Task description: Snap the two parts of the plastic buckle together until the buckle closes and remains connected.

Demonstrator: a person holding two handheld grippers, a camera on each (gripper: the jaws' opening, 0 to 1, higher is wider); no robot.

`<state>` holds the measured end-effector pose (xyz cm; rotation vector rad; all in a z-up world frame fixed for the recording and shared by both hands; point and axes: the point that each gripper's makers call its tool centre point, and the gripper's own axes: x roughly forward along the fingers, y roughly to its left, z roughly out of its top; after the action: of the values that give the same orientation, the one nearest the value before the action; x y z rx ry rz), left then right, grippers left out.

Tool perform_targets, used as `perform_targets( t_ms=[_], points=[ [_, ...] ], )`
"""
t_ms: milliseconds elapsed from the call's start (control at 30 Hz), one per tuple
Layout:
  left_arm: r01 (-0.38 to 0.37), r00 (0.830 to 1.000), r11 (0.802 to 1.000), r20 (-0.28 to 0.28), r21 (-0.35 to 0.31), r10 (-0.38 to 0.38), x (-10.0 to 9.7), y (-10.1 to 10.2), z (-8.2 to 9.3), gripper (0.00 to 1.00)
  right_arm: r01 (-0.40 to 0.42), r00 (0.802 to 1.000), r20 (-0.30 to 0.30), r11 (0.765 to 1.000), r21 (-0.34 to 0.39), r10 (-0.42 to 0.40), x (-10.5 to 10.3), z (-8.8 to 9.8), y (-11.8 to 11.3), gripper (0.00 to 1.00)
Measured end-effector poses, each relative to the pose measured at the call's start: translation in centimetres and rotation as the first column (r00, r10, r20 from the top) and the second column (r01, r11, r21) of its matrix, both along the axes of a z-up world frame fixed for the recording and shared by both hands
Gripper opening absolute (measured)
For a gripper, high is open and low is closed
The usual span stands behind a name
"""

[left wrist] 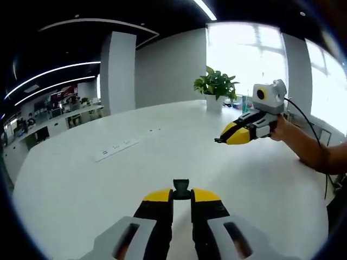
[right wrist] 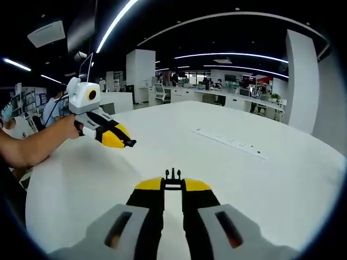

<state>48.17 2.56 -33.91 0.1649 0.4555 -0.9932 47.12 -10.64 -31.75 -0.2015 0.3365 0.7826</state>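
Left claw: my left gripper (left wrist: pixel 181 197) is clamped on the socket half of the buckle (left wrist: pixel 181 189), a small black piece pinched between the yellow tips and poking out just past them.
Right claw: my right gripper (right wrist: pixel 173 187) is clamped on the pronged half of the buckle (right wrist: pixel 173 176); its thin black prongs stand up beyond the tips.
Beyond the left claw: the right gripper (left wrist: pixel 232 135) hangs ahead and to the right, well apart, tips turned toward mine. A potted plant (left wrist: pixel 216 86) stands behind it at the far edge of the white table (left wrist: pixel 81 189).
Beyond the right claw: the left gripper (right wrist: pixel 116 138) is ahead and to the left, well apart, above the table (right wrist: pixel 282 189). A power strip (right wrist: pixel 230 142) lies ahead to the right.
Step in hand: I judge both halves are lifted and facing each other, not yet brought together.
Next move: close the gap, line the prongs up square with the socket mouth, then push straight in until it latches; any tilt could jam the prongs against the rim.
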Motion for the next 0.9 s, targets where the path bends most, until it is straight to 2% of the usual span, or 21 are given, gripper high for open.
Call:
perform_targets(
  t_ms=[100, 333, 500, 667, 833, 900],
  points=[
    [0.0, 1.0, 1.0, -0.012, 0.023, 0.0, -0.3, 0.3, -0.6, 0.09, -0.003, 1.0, -0.004, 1.0, -0.016, 0.003, -0.1, -0.3, 0.2, 0.1],
    [0.014, 1.0, 1.0, -0.009, 0.006, -0.014, -0.6, 0.1, 0.0, 0.09, -0.01, 1.0, -0.011, 1.0, -0.021, 0.009, -0.8, -0.6, 0.2, 0.1],
    [0.028, 1.0, 0.999, -0.012, 0.017, -0.028, -0.9, -0.6, -0.3, 0.09, -0.002, 1.0, -0.007, 1.0, -0.015, 0.001, -1.4, -0.5, -0.3, 0.1],
    [0.041, 0.998, 0.999, -0.042, 0.025, -0.04, -2.4, -0.3, -1.0, 0.1, -0.002, 1.0, -0.009, 1.0, -0.014, 0.001, -2.0, -0.6, -0.2, 0.1],
    [0.034, 0.998, 0.999, -0.055, -0.007, -0.034, -3.1, 0.3, -0.3, 0.1, -0.011, 1.0, -0.011, 1.0, -0.014, 0.011, -2.8, -0.8, 0.3, 0.1],
    [0.05, 0.995, 0.999, -0.081, -0.016, -0.051, -3.8, 0.1, -0.5, 0.1, -0.017, 1.0, -0.012, 1.0, -0.011, 0.017, -3.2, -0.9, 0.4, 0.1]
  ],
)
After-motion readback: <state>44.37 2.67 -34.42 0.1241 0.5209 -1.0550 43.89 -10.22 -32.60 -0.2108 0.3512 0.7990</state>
